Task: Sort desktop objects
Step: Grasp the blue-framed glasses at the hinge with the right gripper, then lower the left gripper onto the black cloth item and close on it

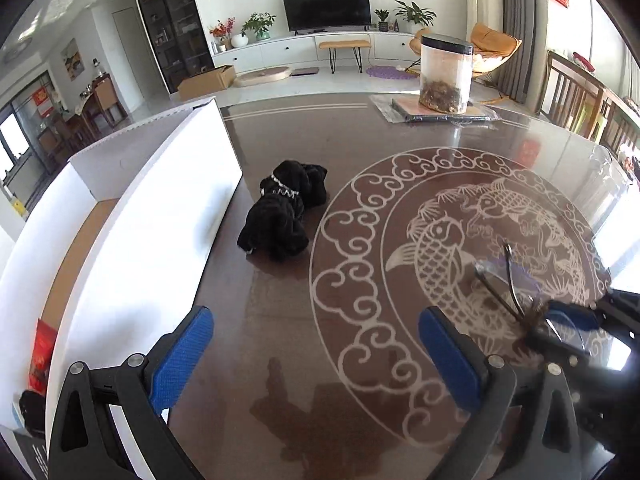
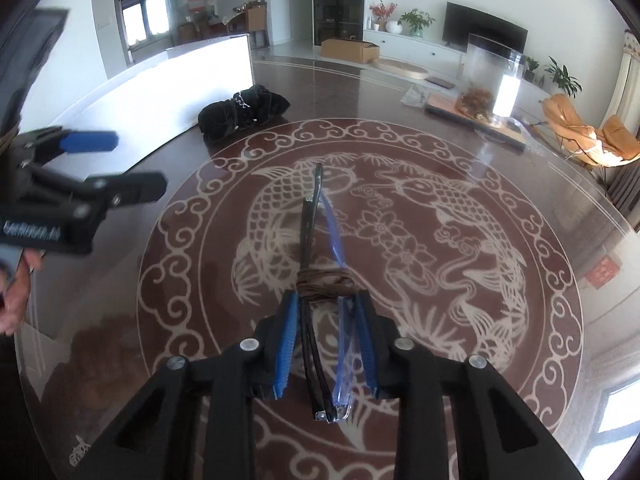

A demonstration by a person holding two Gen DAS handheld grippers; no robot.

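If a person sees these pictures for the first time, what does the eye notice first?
First, the right hand-held gripper, shut on folded glasses bound with brown cord, above the fish pattern at the table's middle. Then the black garment lying beside the white box on the left. The left hand-held gripper is open and holds nothing.

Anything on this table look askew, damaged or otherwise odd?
Only the folded black-framed glasses held in the right claw: brown cord is wound around their folded arms, an unusual binding. The crumpled black fabric bundle lies loose beside the white box.
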